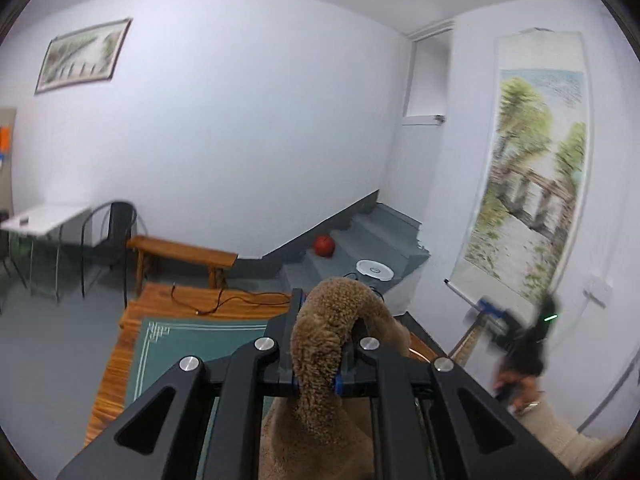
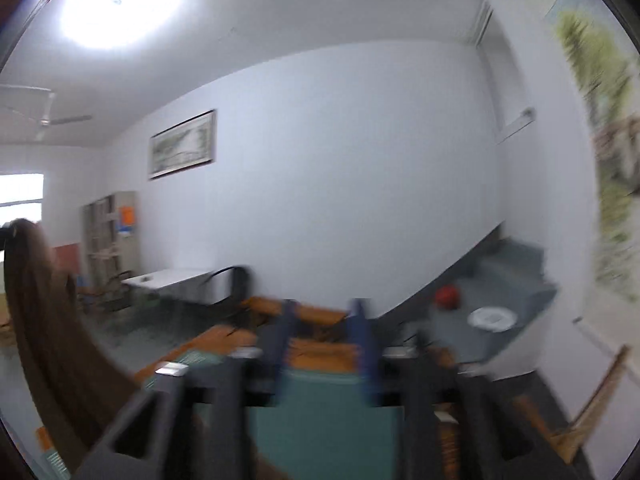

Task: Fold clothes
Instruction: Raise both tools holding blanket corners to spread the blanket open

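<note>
My left gripper (image 1: 320, 360) is shut on a brown fleecy garment (image 1: 336, 316). The cloth bunches over the fingers and hangs down below them, hiding the right finger's tip. In the right wrist view the same garment (image 2: 48, 320) hangs as a long brown strip at the left edge. My right gripper (image 2: 323, 312) is open, its blue-tipped fingers (image 2: 360, 320) wide apart with nothing between them; that picture is blurred. The left wrist view shows the right gripper (image 1: 494, 312) blurred at the right, held by a hand (image 1: 520, 394), apart from the cloth.
Below lies a teal rug (image 1: 192, 344) on a wooden mat (image 1: 116, 364). A wooden bench (image 1: 180, 254), a black chair (image 1: 116, 228) and a white table (image 1: 40, 218) stand at the left. Grey steps (image 1: 372, 240) hold a red ball (image 1: 324, 245) and a white disc (image 1: 374, 268). A scroll painting (image 1: 532, 168) hangs on the right wall.
</note>
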The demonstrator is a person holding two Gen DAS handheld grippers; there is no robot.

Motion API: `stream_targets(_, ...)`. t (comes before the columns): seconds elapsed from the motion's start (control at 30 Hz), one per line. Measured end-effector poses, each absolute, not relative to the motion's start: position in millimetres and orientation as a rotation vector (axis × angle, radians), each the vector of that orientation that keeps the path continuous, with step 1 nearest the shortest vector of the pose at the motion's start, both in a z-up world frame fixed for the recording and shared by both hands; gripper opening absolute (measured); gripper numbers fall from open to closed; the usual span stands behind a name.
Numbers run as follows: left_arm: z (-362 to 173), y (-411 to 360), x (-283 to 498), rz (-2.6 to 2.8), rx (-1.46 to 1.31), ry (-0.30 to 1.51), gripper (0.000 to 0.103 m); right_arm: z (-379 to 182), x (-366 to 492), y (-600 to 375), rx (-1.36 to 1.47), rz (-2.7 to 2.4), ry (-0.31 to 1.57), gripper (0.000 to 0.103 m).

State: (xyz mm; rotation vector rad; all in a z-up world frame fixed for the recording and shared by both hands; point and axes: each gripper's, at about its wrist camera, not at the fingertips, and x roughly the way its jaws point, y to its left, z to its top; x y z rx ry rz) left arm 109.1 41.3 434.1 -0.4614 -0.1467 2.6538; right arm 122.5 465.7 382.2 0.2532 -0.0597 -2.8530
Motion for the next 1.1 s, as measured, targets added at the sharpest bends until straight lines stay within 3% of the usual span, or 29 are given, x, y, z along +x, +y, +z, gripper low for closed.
stream_targets(0.13, 444.5, 46.1, 149.1, 2.637, -0.443, -0.07, 0.013, 324.4, 98.9, 428.0, 0.509, -2.534, -0.041, 0.103)
stream_targets(0.23, 450.1, 47.8, 179.4, 2.625, -0.436, -0.022, 0.013, 295.2, 83.0, 420.9, 0.604, -2.362, -0.13, 0.103)
stream_targets(0.33, 446.2, 34.8, 209.7, 2.631, -0.456, -0.029, 0.013, 272.3, 55.6, 431.6, 0.691, -2.113, -0.344, 0.103)
stream_targets(0.47, 434.5, 12.1, 234.3, 2.664, -0.491, -0.081, 0.013, 239.4, 20.9, 425.8, 0.812, -1.81, -0.489, 0.103)
stream_targets(0.7, 412.2, -27.4, 251.0, 2.741, -0.538, -0.246, 0.013, 185.3, 3.7, 342.4, 0.976, -1.426, -0.456, 0.103)
stream_targets(0.9, 401.3, -41.0, 264.2, 2.781, -0.54, -0.282, 0.013, 145.8, 24.9, 270.5, 1.123, -1.251, -0.344, 0.103)
stream_targets(1.1, 400.7, -50.0, 274.6, 2.804, -0.52, -0.286, 0.013, 133.8, 29.3, 250.2, 1.067, -1.108, -0.479, 0.103)
